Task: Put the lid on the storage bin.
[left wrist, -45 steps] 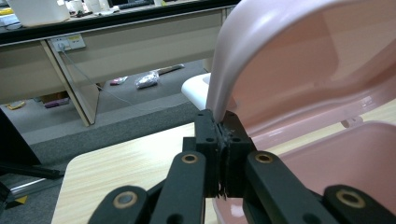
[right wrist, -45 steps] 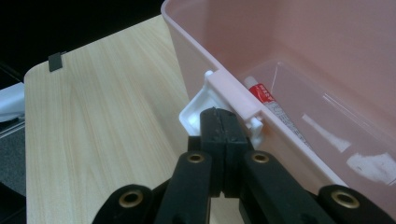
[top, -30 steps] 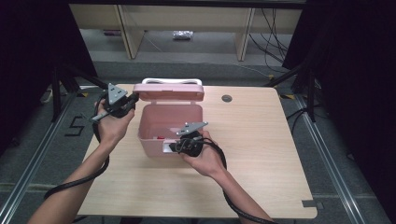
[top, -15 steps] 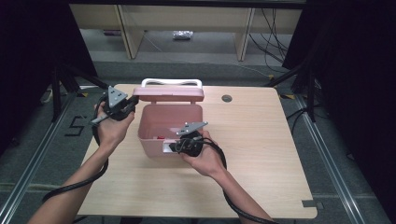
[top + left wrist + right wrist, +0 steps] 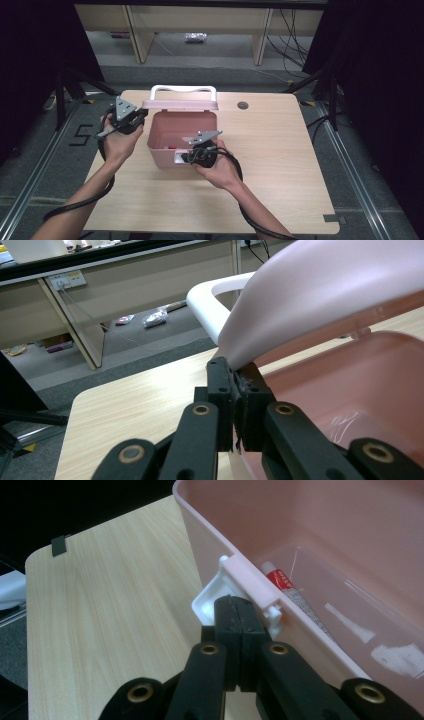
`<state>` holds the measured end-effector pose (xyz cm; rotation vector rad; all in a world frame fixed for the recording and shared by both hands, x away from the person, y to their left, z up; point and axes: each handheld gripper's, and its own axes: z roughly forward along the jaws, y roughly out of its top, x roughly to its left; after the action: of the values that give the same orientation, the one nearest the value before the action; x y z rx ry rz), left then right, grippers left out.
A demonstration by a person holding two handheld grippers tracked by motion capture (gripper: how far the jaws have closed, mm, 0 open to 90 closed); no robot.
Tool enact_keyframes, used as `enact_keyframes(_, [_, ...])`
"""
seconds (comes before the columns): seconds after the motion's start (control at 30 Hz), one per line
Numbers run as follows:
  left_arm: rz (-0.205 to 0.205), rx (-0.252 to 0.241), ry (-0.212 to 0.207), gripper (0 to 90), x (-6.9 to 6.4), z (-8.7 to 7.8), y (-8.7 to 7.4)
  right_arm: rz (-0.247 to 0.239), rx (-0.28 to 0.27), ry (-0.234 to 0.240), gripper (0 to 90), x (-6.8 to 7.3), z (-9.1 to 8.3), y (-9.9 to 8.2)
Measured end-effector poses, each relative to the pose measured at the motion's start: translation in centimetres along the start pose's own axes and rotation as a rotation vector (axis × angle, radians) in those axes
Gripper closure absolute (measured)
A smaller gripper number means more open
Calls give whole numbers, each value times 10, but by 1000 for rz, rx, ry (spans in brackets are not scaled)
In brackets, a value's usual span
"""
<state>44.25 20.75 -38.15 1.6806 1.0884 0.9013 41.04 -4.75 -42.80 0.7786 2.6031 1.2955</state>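
A pink box (image 5: 165,150) stands open on the wooden table (image 5: 280,165). Its lid (image 5: 180,105) with a white handle (image 5: 184,90) is tipped up at the back. My left gripper (image 5: 141,114) is shut on the lid's left corner; the left gripper view has the lid's edge (image 5: 325,295) pinched between the jaw tips (image 5: 239,385). My right gripper (image 5: 184,157) is at the box's front wall, jaws shut, tips (image 5: 239,605) against the white latch (image 5: 207,600). I cannot tell whether the latch is pinched. A red-and-white tube (image 5: 287,587) lies inside the box.
A round cable hole (image 5: 243,105) sits in the table behind the box to the right. Wooden shelving (image 5: 200,30) stands beyond the far edge, dark curtains on both sides. Bare tabletop stretches right of the box and in front of it.
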Motion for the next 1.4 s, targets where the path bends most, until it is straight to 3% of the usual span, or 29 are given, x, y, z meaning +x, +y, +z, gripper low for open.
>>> enact_keyframes(0.5, [2, 11, -1, 862, -4, -5, -10, 4, 1, 3, 900, 0, 0, 0])
enact_keyframes(0.73, [-10, 21, -12, 866, -5, -8, -17, 2, 0, -1, 900, 1, 0, 0])
enact_keyframes(0.8, [-32, 23, -28, 900, -4, -8, -20, 8, 1, -3, 900, 1, 0, 0])
enact_keyframes(0.9, [-11, 30, -23, 900, -6, -9, -23, -2, -2, 1, 900, 0, 1, 1])
enact_keyframes(1.07, [-31, 32, -34, 900, -7, -9, -25, -2, -1, 1, 900, 0, 1, 1])
enact_keyframes(1.4, [-34, 64, -50, 900, -5, -13, -32, 4, 2, -7, 900, 1, 0, 1])
